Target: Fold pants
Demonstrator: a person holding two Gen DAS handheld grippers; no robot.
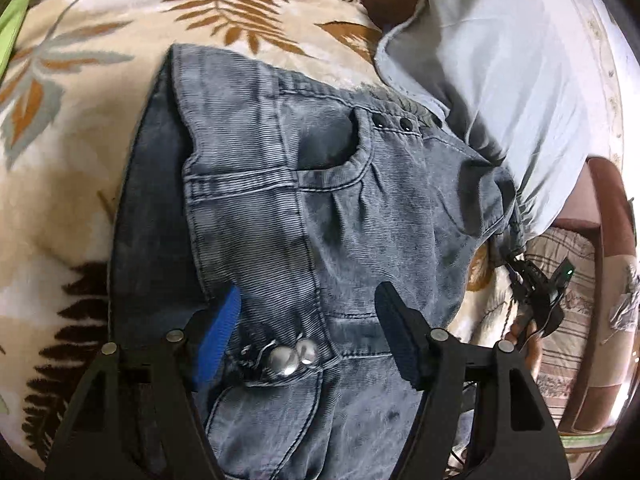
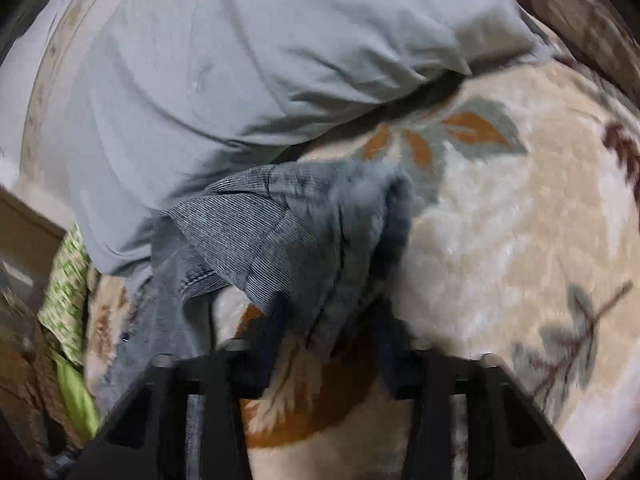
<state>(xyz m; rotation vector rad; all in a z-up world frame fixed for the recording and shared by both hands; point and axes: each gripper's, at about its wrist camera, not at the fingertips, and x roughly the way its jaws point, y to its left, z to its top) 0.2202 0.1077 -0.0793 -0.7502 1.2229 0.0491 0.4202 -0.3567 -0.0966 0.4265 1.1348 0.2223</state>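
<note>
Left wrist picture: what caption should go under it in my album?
Open left gripper over gray pants on a leafy blanket.

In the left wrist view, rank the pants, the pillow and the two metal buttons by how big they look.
1. pants
2. pillow, though it lies farther off and is partly cropped
3. buttons, smallest by far

Grey-blue corduroy pants (image 1: 320, 200) are spread flat, front up, pocket and two metal waist buttons exposed; one bunched end (image 2: 320, 232) is seen lifted and crumpled.
</note>
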